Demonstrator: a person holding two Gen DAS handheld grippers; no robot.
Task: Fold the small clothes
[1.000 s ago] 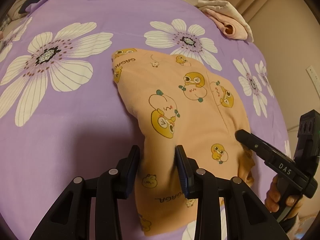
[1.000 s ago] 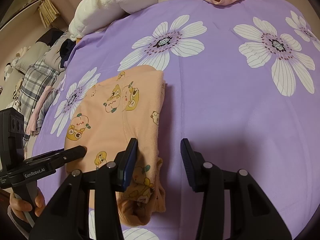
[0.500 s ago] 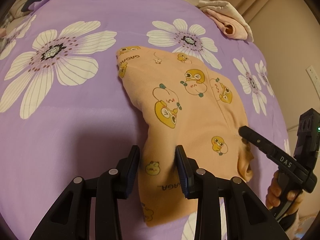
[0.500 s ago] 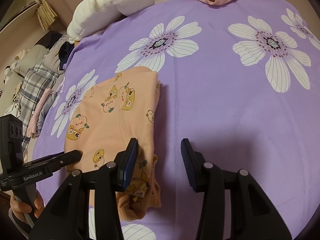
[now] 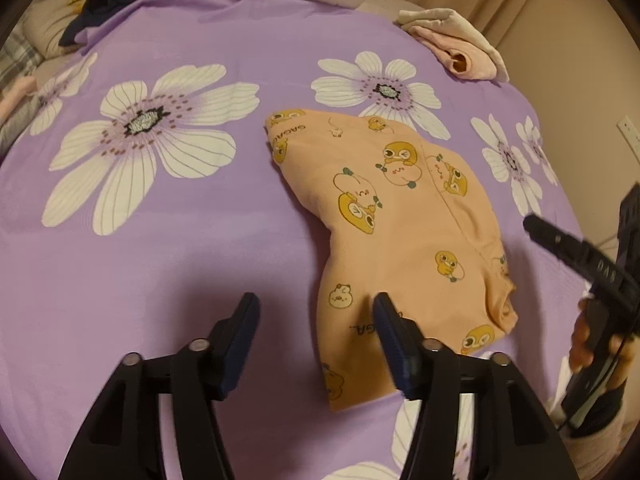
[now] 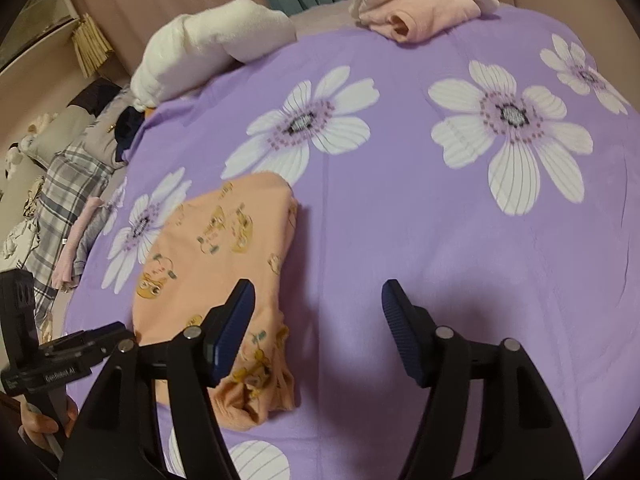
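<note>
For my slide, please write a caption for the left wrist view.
Open left gripper above the folded peach garment on the purple floral bedspread.

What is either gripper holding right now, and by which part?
Nothing. The left gripper and right gripper have just opened and stand clear above the folded peach duck-print garment, which lies loose on the purple flowered bedsheet.

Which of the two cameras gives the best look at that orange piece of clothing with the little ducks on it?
The left wrist view. There the orange garment lies nearly whole and sharp, its duck prints and lettering readable, with only the near edge behind a finger. In the right wrist view, the garment sits off to the left, blurrier, its near part hidden behind a finger.
</note>
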